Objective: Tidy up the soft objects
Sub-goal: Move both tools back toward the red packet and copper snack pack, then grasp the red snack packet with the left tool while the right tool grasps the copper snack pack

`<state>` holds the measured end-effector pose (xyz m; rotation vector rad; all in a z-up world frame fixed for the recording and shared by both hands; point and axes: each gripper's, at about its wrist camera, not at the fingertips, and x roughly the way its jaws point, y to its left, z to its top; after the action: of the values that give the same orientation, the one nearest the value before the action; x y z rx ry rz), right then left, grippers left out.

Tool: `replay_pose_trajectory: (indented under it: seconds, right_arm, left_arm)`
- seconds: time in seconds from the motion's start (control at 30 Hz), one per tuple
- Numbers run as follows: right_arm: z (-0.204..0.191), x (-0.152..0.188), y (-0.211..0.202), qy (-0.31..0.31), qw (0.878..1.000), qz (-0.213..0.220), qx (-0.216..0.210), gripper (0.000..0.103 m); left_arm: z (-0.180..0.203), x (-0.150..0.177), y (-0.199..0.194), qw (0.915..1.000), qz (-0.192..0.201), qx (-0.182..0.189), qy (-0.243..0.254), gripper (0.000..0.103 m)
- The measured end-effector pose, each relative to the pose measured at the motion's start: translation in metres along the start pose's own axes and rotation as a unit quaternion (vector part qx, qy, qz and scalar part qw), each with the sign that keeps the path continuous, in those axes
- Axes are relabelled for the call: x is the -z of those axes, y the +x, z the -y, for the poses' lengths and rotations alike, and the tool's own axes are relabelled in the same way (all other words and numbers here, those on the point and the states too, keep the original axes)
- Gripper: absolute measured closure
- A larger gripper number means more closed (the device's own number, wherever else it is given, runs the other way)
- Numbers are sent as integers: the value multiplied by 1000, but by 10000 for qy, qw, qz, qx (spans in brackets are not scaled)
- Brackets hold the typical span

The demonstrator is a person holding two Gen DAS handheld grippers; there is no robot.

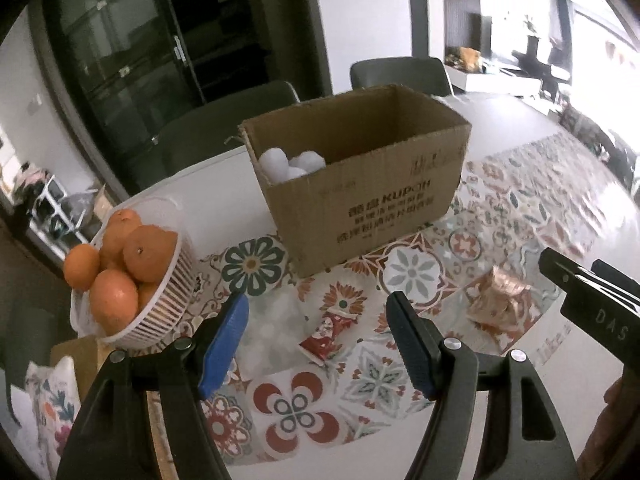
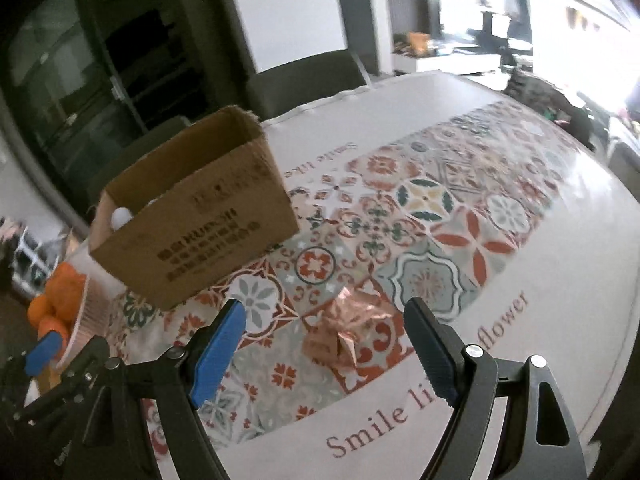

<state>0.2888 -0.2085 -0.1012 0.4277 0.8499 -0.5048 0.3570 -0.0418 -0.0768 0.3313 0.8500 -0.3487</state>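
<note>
A: Where's the next soft thing?
B: Shiny copper bundle [image 2: 347,334] lies near the right gripper [image 2: 325,354], jaws wide, empty.
A: Left gripper [image 1: 318,344]?
B: Wide, empty too. Grab it, then the cardboard box [image 1: 360,184].

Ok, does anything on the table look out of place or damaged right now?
Nothing spilled. The copper foil wrapper lies crumpled on the tablecloth beside the cardboard box; a small red packet lies loose near it. The box's rim looks frayed.

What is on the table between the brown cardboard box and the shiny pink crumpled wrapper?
Nothing: in the right wrist view only patterned tablecloth shows between the brown cardboard box and the shiny pink crumpled wrapper.
</note>
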Motion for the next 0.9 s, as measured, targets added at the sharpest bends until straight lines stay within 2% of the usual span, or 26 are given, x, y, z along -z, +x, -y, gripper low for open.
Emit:
replay_pose_trajectory:
  seconds: [0.2,0.33,0.63,0.9]
  right_arm:
    - [0,32,16,437,9989,-95,166,21]
    - [-7,48,23,339,9988,4,367,21]
    - [-8,62,41,376,9958,188,814,21]
    - [-7,65,72,587,9926,-107,1061,21]
  left_arm:
    - [-7,16,21,9993,-26,283,241,32]
    - [-9,30,36,9987,-32,353,380,32]
    - [-6,47,70,9963,-218,591,593,33]
    - [-11,54,110,9939,-619,740,535,34]
